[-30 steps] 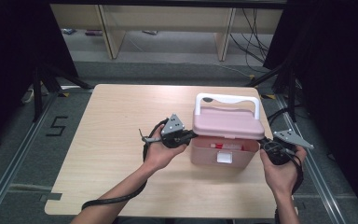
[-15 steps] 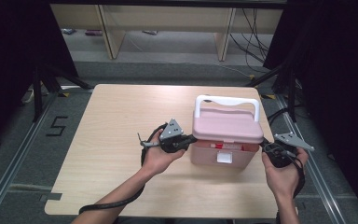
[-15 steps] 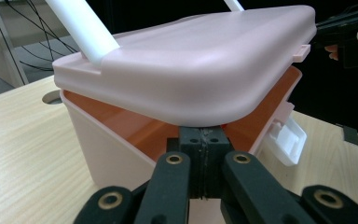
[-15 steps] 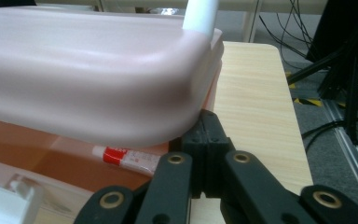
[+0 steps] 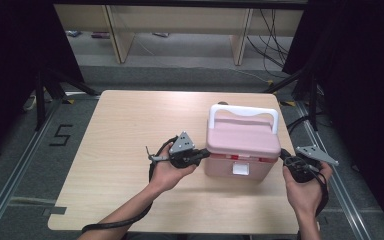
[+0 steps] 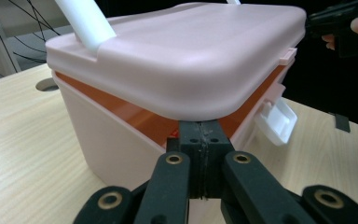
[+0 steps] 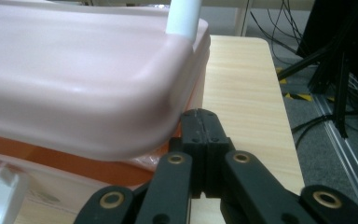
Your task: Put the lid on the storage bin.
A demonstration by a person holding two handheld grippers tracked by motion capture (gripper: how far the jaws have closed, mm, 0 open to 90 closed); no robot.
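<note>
Clenched tight with nothing between the jaws, our left claw sits wedged under the near left edge of the pink lid, its closed tip pushed into the gap where the orange inner rim shows. Our right claw is pressed shut the same way, tucked beneath the lid's opposite corner. Outward from both, the pink box stands on the wooden table, toward its right half, squarely between our two hands; the lid is tilted up slightly at the front. Its long axis runs left to right, so each claw meets one short end, and both lie equally close. We judge the coming move turns on lifting from beneath, both tips rising together. A white latch hangs loose at the front, and the white handle arches over the back. We can read no brand or writing on the box; a "5" is marked on the floor to the left.
</note>
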